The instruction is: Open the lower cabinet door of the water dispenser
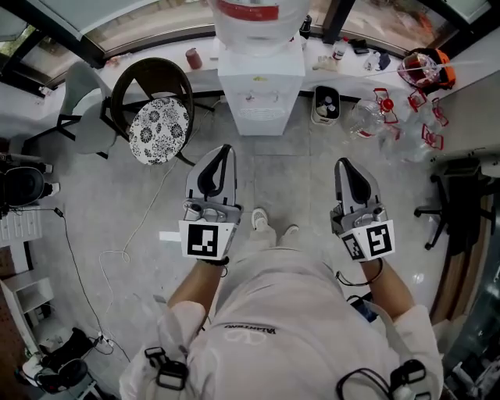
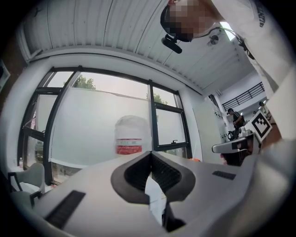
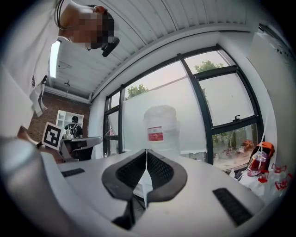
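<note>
The white water dispenser [image 1: 259, 87] stands against the window wall at the top centre of the head view, a large bottle [image 1: 258, 19] with a red label on top. Its lower cabinet door is not visible from here. My left gripper [image 1: 224, 151] and right gripper [image 1: 343, 166] are held side by side over the floor, well short of the dispenser, both shut and empty. In the left gripper view the bottle [image 2: 132, 135] rises above the shut left gripper [image 2: 150, 155]. The right gripper view shows the bottle [image 3: 161, 128] straight ahead of the right gripper [image 3: 146, 152].
A round chair with a floral cushion [image 1: 158, 129] stands left of the dispenser, a grey chair [image 1: 84, 109] beyond it. A small bin [image 1: 326, 105] sits right of the dispenser. Clear bottles with red handles [image 1: 391, 113] lie further right. A black office chair [image 1: 461, 211] is at the right.
</note>
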### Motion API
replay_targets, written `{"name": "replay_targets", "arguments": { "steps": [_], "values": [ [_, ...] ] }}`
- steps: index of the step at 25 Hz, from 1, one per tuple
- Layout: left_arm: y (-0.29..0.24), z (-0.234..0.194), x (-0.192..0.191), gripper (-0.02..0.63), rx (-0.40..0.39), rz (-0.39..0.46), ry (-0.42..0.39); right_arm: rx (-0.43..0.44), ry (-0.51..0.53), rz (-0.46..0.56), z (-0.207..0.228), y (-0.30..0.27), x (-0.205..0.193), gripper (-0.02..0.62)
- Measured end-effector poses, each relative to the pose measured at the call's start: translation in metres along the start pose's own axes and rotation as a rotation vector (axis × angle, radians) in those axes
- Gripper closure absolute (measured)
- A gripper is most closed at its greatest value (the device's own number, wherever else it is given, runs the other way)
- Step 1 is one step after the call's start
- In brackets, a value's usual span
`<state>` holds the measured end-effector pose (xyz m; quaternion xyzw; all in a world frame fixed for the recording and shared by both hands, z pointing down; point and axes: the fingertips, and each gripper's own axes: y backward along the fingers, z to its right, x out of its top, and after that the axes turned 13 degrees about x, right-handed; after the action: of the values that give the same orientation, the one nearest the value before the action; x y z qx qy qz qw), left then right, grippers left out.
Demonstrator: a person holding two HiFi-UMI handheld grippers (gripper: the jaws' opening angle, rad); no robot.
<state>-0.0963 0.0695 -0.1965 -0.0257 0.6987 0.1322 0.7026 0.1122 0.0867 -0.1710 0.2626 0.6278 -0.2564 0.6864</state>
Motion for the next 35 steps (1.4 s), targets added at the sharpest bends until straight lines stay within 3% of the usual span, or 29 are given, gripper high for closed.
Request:
{"name": "replay_targets", "arguments": {
  "steps": [6, 10, 14, 25, 29, 35],
  "values": [
    [-0.03, 0.012, -0.023, 0.603, -0.033, 0.003, -0.011, 0.056, -0.029, -0.042, 0.022, -0.027, -0.031, 0.578],
    [-0.042, 0.027, -0.073, 0.603, -0.048, 0.012, 0.003, 0.123, -0.015, -0.043, 0.038, -0.048, -0.074, 0.578],
    [-0.063, 0.04, -0.165, 0.603, -0.05, -0.011, 0.009, 0.115, -0.007, -0.016, 0.072, -0.07, -0.149, 0.578],
    [-0.117, 0.069, -0.469, 0.603, -0.095, 0.017, -0.005, 0.175, -0.048, -0.031, 0.15, -0.118, -0.45, 0.578],
    [-0.135, 0.07, -0.544, 0.603, -0.111, 0.034, -0.015, 0.178, -0.051, -0.01, 0.176, -0.141, -0.527, 0.577],
    [-0.157, 0.075, -0.626, 0.603, -0.137, 0.056, -0.025, 0.191, -0.048, 0.01, 0.205, -0.171, -0.609, 0.577]
  ]
}}
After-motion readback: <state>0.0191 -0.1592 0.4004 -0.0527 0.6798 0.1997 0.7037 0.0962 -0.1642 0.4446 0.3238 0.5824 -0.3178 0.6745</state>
